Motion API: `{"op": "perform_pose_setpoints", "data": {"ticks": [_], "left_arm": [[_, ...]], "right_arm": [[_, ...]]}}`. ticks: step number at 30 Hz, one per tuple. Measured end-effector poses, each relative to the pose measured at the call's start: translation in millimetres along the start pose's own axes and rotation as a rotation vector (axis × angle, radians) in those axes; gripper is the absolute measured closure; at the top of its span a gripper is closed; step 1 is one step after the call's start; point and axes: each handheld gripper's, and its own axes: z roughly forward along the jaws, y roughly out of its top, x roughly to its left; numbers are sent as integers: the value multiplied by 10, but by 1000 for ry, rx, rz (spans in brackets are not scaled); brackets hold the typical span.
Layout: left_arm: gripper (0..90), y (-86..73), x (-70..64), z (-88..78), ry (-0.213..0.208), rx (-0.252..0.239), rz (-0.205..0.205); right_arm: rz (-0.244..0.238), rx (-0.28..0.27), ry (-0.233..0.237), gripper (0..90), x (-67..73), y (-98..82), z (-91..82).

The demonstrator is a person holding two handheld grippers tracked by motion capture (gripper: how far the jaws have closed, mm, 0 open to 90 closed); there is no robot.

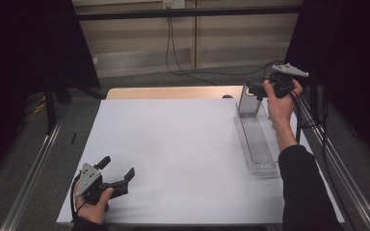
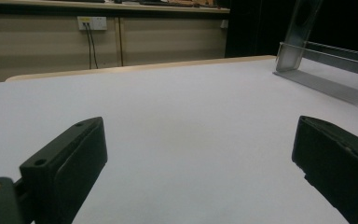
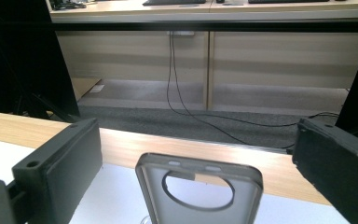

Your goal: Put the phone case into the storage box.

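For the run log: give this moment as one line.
right gripper: open, at phone case | case: upright in clear stand | left gripper: open, low over table

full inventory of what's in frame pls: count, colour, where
phone case: 1, clear grey with round camera cutout, upright at the far end of the tray, between the right gripper's open fingers
tray: 1, clear plastic, long, right side of the table
table cover: 1, white, over the wooden table
cables: black, on the floor beyond the table
wall socket: 1, white, far wall
left gripper: 1, black, open, near left corner of the cover
right gripper: 1, black, open, above the phone case
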Motion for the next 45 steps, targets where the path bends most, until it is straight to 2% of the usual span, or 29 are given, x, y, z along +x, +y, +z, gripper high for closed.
{"op": "perform_pose_setpoints", "data": {"ticks": [6,14,28,35,45], "left_arm": [[32,-2,12,-8,0,-1,6],[32,2,17,-41,-3,-11,6],[32,6,4,-52,-8,-22,-4],[32,8,7,-72,0,-23,-1],[32,14,4,-84,4,-34,-2]], "right_arm": [[-8,-1,7,9,-37,-72,-76],[-26,-12,29,12,31,-192,-146],[-38,-21,74,12,20,-368,-343],[-61,-28,68,3,10,-427,-472],[-65,-64,126,9,37,-560,-581]]}}
